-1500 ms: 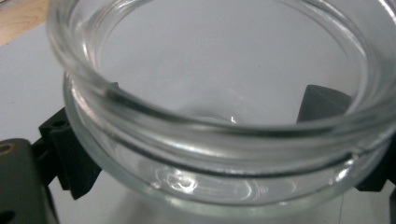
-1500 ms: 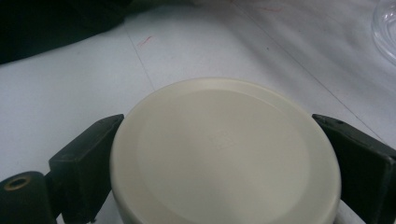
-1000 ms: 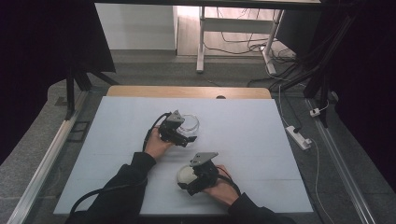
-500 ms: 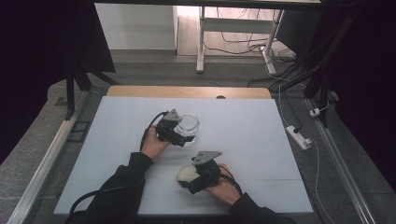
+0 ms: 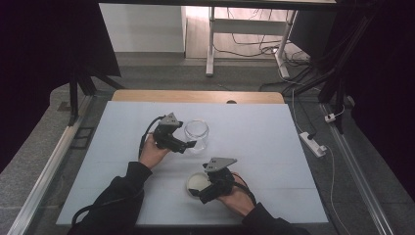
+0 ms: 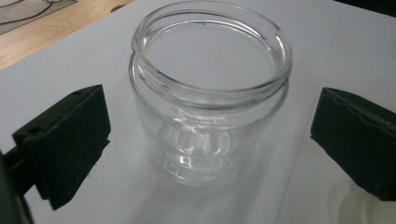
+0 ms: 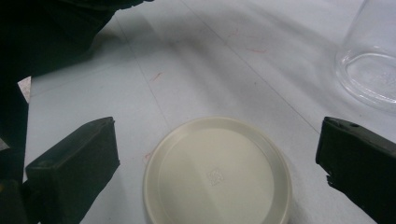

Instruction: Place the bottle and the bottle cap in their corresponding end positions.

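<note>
Table layout is unchanged over the last second, but both hands have crept forward onto their targets, so this looks like pre-grasp for capping. Jar stands upright mid-table, mouth up, long axis vertical; left gripper is spread wide, jaws flanking it without contact. Lid lies flat nearer the person, rim up, axis vertical; right gripper is also agape, straddling it.

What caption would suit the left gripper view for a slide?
Open left gripper straddling an upright, empty, lidless glass jar on the pale table.
</note>
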